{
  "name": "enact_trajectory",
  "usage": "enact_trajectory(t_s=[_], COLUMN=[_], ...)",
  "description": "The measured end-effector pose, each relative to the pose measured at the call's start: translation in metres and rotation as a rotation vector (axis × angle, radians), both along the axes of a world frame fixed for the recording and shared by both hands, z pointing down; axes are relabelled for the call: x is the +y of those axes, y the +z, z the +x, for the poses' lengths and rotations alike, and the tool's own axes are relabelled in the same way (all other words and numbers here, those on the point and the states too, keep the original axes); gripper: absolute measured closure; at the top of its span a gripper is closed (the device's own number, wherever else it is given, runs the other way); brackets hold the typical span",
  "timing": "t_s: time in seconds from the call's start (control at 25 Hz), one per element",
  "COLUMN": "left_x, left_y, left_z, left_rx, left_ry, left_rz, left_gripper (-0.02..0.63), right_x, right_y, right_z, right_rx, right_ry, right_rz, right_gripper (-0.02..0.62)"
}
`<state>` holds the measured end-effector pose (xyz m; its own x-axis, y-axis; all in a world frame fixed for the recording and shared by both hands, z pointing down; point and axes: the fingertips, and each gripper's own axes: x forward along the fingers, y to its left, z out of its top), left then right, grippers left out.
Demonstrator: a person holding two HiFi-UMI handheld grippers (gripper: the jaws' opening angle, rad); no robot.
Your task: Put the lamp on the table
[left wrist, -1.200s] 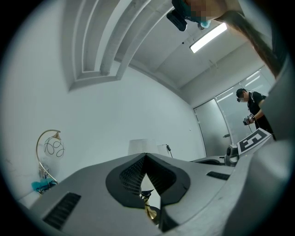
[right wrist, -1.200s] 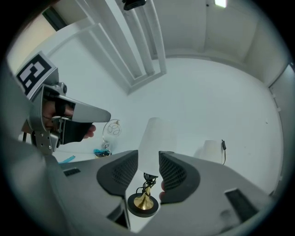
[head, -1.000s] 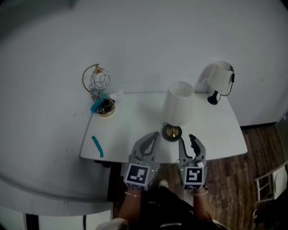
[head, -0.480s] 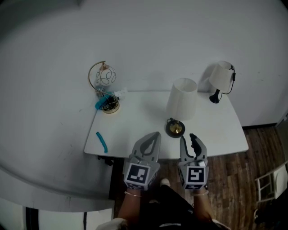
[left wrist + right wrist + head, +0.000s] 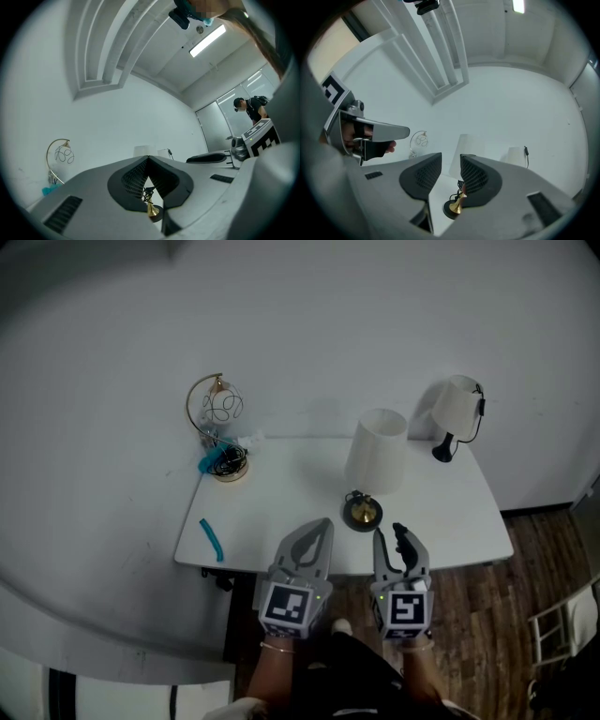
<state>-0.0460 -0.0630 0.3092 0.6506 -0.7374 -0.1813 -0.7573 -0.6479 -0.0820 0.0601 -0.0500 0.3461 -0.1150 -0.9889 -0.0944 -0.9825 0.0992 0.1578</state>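
facing lamp (image 5: 375, 460) just ahead: left claw (image 5: 322, 521) pressed together, right claw (image 5: 387, 530) spread, empty, closing.

The left tool (image 5: 147, 159) has its jaws closed tip to tip, with nothing between them. Just below the tip, a gold lamp base (image 5: 151, 209) shows through the gap. Far left of the tip stands a wire-globe lamp (image 5: 63, 153); far right, a person (image 5: 253, 108).

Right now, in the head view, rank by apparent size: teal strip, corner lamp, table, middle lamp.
1. table
2. middle lamp
3. corner lamp, which stands farther from the camera, so its true size against the middle lamp is unsure
4. teal strip
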Motion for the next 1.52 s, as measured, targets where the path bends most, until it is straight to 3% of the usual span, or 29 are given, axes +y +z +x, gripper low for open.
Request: enact_trajectory(t_s=[0.16,0.24,1.32,1.4,1.52], left_x=[0.000,-0.001,-0.023,-0.023,-0.023], left_y=[0.001,0.004,0.017,0.017,0.018], left_z=[-0.002,-0.001,-0.003,-0.003,-0.004], left_rx=[0.012,0.008,-0.010,0.000,0.007], left_ry=[-0.002,0.003,0.039,0.037,0.034], left_rz=[-0.009,-0.016,-0.045,-0.049,-0.051], left_gripper=[0.607,0.607,0.607,0.607,0.607], right_x=[0.001,0.000,-0.032,-0.031,-0.029], right_y=[0.003,0.005,0.001,0.000,0.001], right_z=[0.000,0.000,-0.022,-0.019,-0.017], right_rx=[0.005,-0.001,0.076,0.078,0.088], right_ry=[0.013,0.020,0.014,0.035,0.044], right_rz=[-0.012,-0.019,-0.035,-0.023,-0.029], right_gripper=[0.469,0.500,0.508,0.572,0.581])
